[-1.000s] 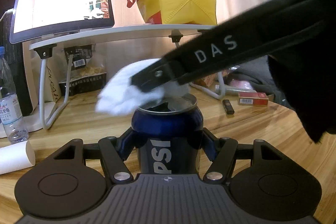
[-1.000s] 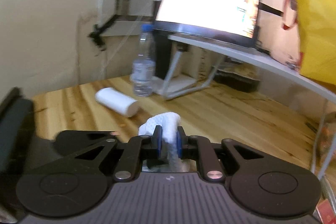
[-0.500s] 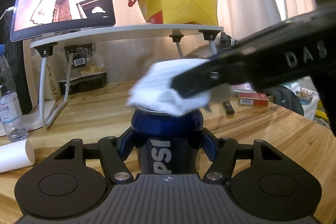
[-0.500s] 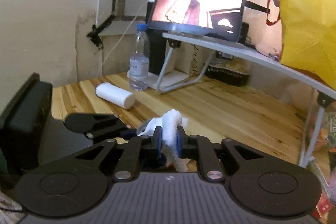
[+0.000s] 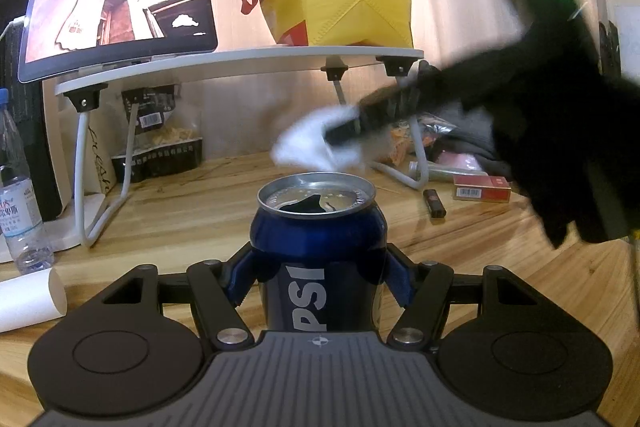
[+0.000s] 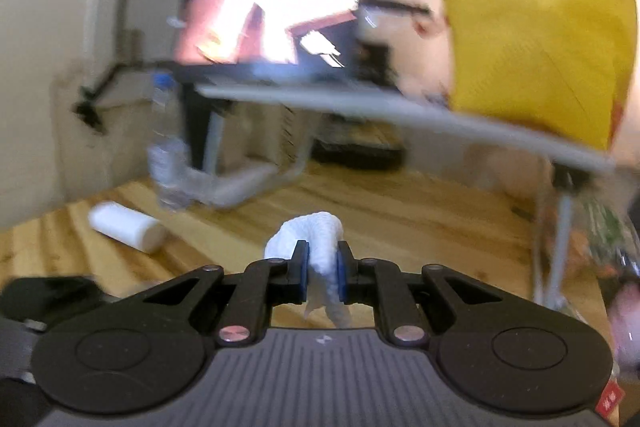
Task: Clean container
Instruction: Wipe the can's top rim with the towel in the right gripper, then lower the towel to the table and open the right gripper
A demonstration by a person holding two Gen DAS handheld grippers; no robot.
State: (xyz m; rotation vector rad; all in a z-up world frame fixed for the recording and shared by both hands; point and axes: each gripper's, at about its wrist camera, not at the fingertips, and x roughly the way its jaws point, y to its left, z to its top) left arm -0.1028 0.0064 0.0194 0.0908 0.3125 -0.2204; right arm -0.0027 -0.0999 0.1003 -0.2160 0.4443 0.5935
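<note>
left gripper (image 5: 318, 279): clamped on the blue can (image 5: 318, 247) around its lower body, blue pads hugging both sides, can upright just above the wooden table (image 5: 200, 203)

can top: open lid facing up, bare, nothing touching it right now

right gripper (image 6: 323, 273): pinched tight on a white tissue (image 6: 316, 239), wad poking out past the fingertips

tissue vs can: in the left view the tissue (image 5: 316, 143) hangs just beyond and above the rim, apart from it, all blurry

risk: a fast swipe could probably snag the tissue on the sharp opening and tear it

risk 2: a sideways shove might twist the can in the pads and slosh any leftover drink
</note>
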